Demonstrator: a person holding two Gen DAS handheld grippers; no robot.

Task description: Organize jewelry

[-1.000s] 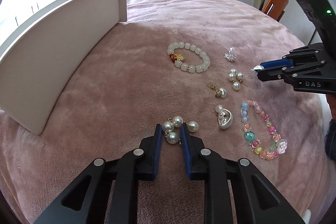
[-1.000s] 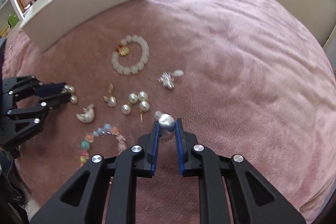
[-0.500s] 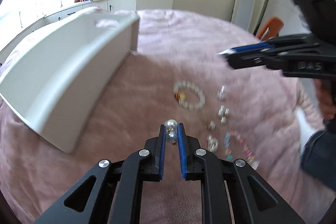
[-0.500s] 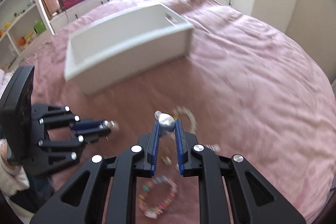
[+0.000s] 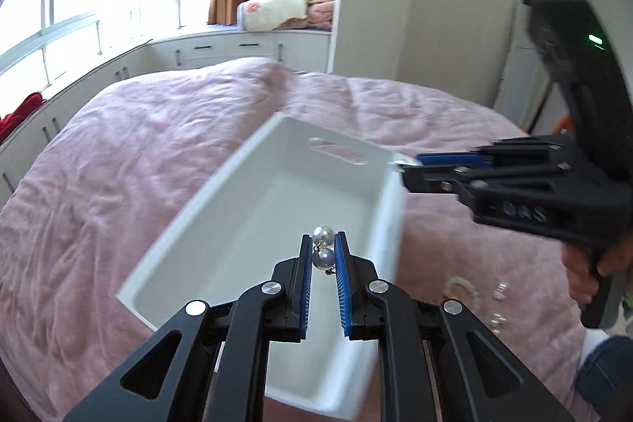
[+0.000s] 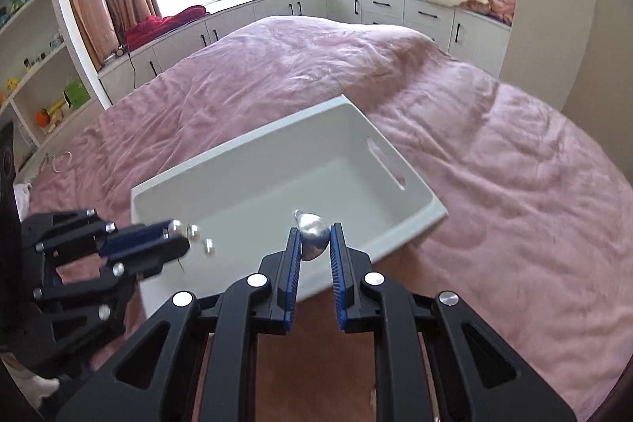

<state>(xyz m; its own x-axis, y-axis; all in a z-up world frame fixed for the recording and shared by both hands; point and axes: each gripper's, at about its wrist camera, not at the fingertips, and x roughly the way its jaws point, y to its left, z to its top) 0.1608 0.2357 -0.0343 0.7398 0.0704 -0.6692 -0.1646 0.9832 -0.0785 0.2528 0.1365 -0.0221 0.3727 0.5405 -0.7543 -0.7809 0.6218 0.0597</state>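
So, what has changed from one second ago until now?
Both tongs rose from the bed toward the white bin: left tongs carrying the pearl earring, right tongs the silver pendant. Both grips stayed shut; the bin stayed empty.

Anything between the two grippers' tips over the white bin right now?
Nothing: in the right wrist view only bare bin interior shows between the left gripper and right gripper.

Black left gripper [image 5: 323,248] — blue ribbed pads [image 5: 341,263], silver screws — "DAS" embossed.
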